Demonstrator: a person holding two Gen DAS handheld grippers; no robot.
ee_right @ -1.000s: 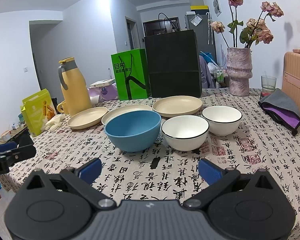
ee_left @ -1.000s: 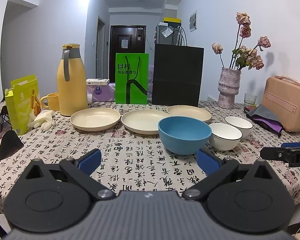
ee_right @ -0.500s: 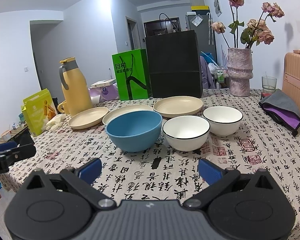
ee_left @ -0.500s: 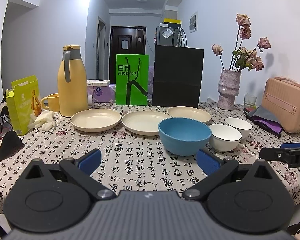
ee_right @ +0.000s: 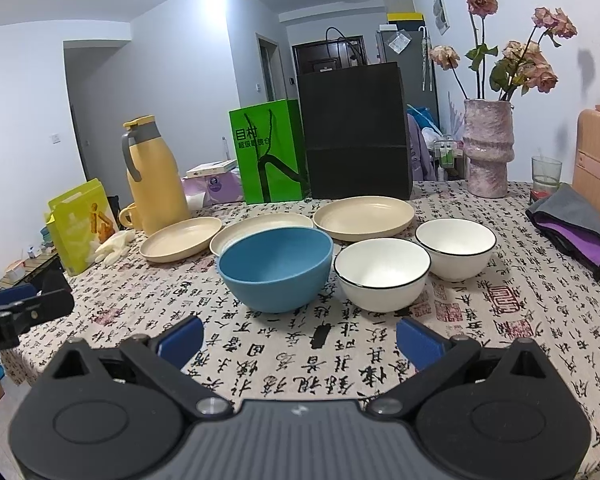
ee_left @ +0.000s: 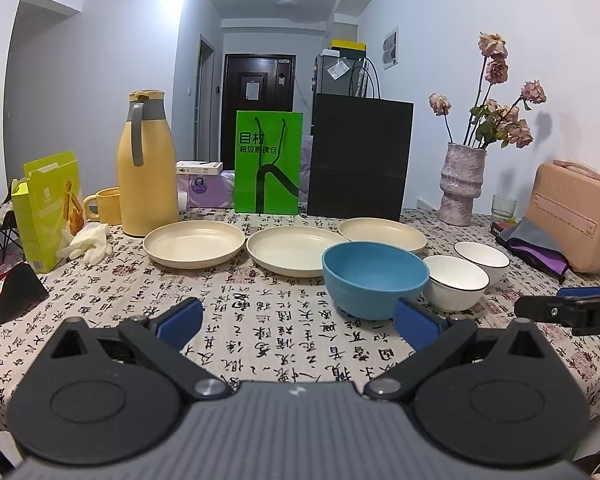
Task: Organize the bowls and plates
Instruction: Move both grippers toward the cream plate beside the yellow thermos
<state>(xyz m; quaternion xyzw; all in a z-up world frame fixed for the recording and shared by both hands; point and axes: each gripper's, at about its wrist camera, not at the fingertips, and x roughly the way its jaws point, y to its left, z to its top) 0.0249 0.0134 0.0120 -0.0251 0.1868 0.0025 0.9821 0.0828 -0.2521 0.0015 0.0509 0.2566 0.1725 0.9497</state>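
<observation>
Blue bowl (ee_right: 275, 268) hides part of middle plate (ee_right: 256, 229). Left gripper (ee_left: 299, 322) and right gripper (ee_right: 299, 342): jaws spread, empty. Scene unchanged since earlier.

Three plates (ee_left: 196, 244) are set in a row on the table (ee_left: 260, 340). Three bowls (ee_right: 382, 272) are placed before the plates, toward the right. Two bags (ee_left: 268, 162) are stood behind the plates.
</observation>
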